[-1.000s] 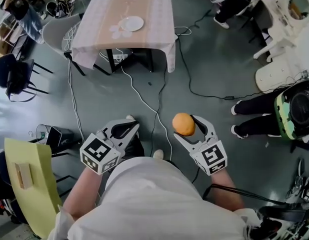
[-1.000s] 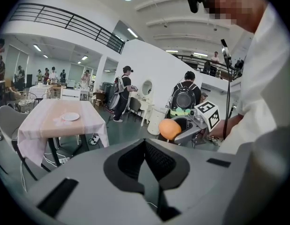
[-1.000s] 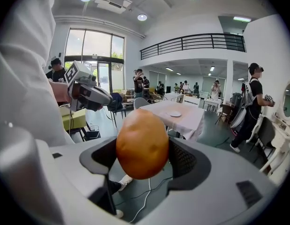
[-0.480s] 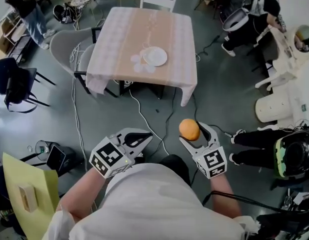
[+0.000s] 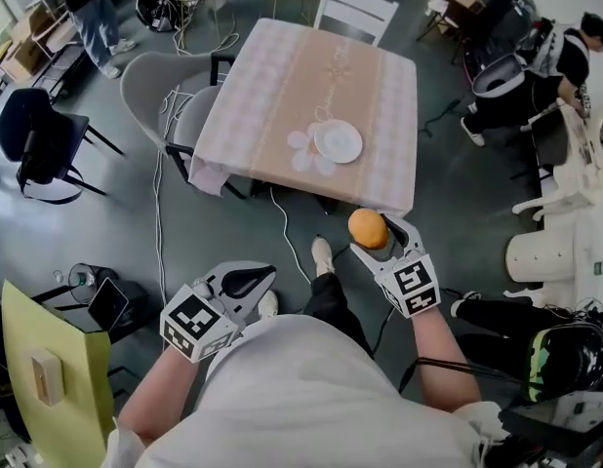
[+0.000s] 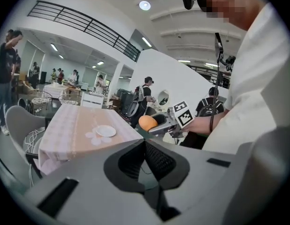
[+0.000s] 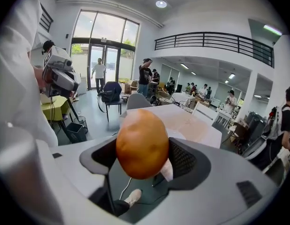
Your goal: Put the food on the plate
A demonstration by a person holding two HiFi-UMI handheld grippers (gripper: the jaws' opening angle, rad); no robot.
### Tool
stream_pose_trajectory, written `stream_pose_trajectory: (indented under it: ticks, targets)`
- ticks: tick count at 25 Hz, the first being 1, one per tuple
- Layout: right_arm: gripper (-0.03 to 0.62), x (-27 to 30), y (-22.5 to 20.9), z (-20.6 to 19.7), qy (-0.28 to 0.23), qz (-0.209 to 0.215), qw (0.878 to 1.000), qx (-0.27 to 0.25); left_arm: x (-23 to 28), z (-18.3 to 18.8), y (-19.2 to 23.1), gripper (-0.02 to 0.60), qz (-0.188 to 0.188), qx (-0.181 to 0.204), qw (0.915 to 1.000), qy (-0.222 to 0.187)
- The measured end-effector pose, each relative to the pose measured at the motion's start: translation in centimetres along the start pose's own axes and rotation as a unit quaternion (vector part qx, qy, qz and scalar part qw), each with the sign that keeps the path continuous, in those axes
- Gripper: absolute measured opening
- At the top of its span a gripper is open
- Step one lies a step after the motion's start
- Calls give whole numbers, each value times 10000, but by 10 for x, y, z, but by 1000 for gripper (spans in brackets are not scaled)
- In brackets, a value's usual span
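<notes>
A round orange piece of food (image 5: 367,228) is held in my right gripper (image 5: 376,235), which is shut on it, in the air just short of the table's near edge. In the right gripper view the food (image 7: 142,143) fills the space between the jaws. The white plate (image 5: 338,140) lies empty on the pink-clothed table (image 5: 272,96), beyond the food. My left gripper (image 5: 268,272) hangs lower left over the floor, shut with nothing in it; its jaws meet in the left gripper view (image 6: 145,143), where the plate (image 6: 106,131) and the food (image 6: 147,123) also show.
A grey chair (image 5: 155,86) stands at the table's left side and a white chair (image 5: 356,8) at its far end. Cables (image 5: 282,227) run over the floor under the table. A black chair (image 5: 40,146) and a yellow chair (image 5: 48,359) stand left. People are at the right.
The person has walked toward the table: table and plate have come nearer in the head view. The right gripper still holds the food; the left stays shut.
</notes>
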State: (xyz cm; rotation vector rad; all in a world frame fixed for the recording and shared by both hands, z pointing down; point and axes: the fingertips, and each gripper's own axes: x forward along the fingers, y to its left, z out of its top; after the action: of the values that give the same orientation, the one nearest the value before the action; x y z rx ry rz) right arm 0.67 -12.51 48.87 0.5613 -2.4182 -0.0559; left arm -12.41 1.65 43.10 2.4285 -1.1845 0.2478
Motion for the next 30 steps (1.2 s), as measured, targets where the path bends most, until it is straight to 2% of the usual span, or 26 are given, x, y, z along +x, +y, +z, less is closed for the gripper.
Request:
stream_pose_trajectory:
  ticks: [7,11,15,22,30]
  targets:
    - [344,106,-100,10,102,482,9982,-355,33,50,71,9,1094,-257,9932,-297]
    - [342,165,-149,3,323,785,9935,-754,68,80,94,9,1497,-394,9872,-382]
    - [344,218,-181,-14,665,1105,9861,-1043,94,96,110,9,1824,-524,9813,-337]
    - [344,286,-194,-31,907,1570,9727,-1452,112,102,129,9,2466,-928,9641,-311]
    - [344,317,-188,-51,1177,1826,9585,-1844,110,98,140,9,2882,-1158,9501,-293]
